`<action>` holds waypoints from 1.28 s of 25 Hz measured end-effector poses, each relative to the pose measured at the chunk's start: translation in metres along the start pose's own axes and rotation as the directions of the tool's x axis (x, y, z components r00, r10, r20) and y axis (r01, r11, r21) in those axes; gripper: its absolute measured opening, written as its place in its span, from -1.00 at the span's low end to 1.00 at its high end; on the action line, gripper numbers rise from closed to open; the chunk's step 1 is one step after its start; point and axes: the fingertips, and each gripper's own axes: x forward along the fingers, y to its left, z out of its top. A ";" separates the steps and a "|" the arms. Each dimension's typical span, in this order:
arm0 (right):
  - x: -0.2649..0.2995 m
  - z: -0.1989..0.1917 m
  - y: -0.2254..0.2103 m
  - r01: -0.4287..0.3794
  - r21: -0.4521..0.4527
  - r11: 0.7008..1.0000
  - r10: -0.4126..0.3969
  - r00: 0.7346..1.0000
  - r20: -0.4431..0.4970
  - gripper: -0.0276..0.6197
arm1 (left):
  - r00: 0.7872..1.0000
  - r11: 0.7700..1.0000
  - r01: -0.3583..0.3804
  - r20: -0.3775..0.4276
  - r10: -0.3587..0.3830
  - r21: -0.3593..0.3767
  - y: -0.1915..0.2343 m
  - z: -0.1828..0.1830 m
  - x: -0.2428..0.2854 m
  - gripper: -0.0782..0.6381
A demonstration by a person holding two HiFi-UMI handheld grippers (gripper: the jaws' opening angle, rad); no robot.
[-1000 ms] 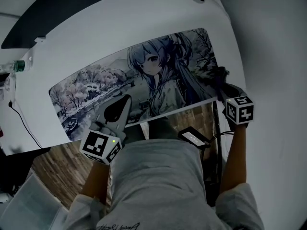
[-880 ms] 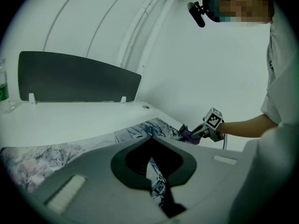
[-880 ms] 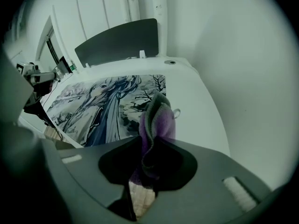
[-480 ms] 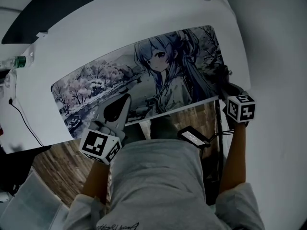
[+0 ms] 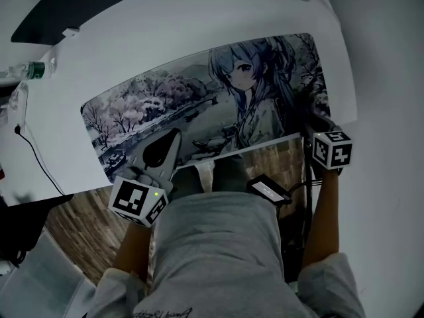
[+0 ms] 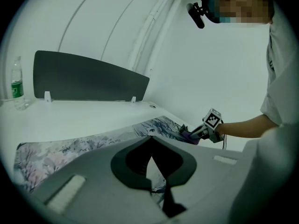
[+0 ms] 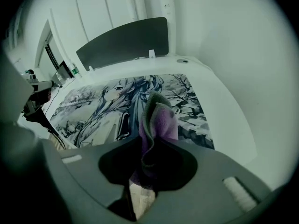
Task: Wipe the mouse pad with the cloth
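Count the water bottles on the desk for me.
1. A clear bottle with a green label stands upright at the far left of the desk, beyond the left end of the mouse pad. More could sit outside the frames.

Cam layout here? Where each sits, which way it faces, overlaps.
Head view: on the person's head, facing steeply down at the mouse pad; shows torso, left gripper, right gripper.
Left gripper view: on the left gripper, along its shut jaws, across the pad toward the right gripper and forearm.
Right gripper view: on the right gripper, along jaws shut on the cloth, over the pad toward the dark panel.
Shared: all see the pad; head and left gripper views both show the right gripper.
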 end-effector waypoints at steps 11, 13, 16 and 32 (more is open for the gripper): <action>0.011 0.003 0.078 -0.054 0.000 0.999 0.054 0.998 0.011 -0.63 | 0.999 0.999 -0.043 -0.009 0.043 -0.016 0.036 -0.019 -0.066 -0.73; 0.013 0.003 0.093 -0.064 -0.003 0.998 0.064 0.998 0.013 -0.63 | 0.999 0.999 -0.047 -0.003 0.046 -0.019 0.041 -0.025 -0.077 -0.73; 0.017 0.003 0.115 -0.076 -0.012 0.997 0.076 0.997 0.011 -0.63 | 0.998 0.998 -0.055 -0.003 0.055 -0.023 0.048 -0.031 -0.092 -0.73; 0.037 0.005 0.243 -0.144 -0.062 0.988 0.143 0.989 -0.024 -0.63 | 0.992 0.990 -0.123 0.023 0.125 -0.062 0.108 -0.071 -0.189 -0.73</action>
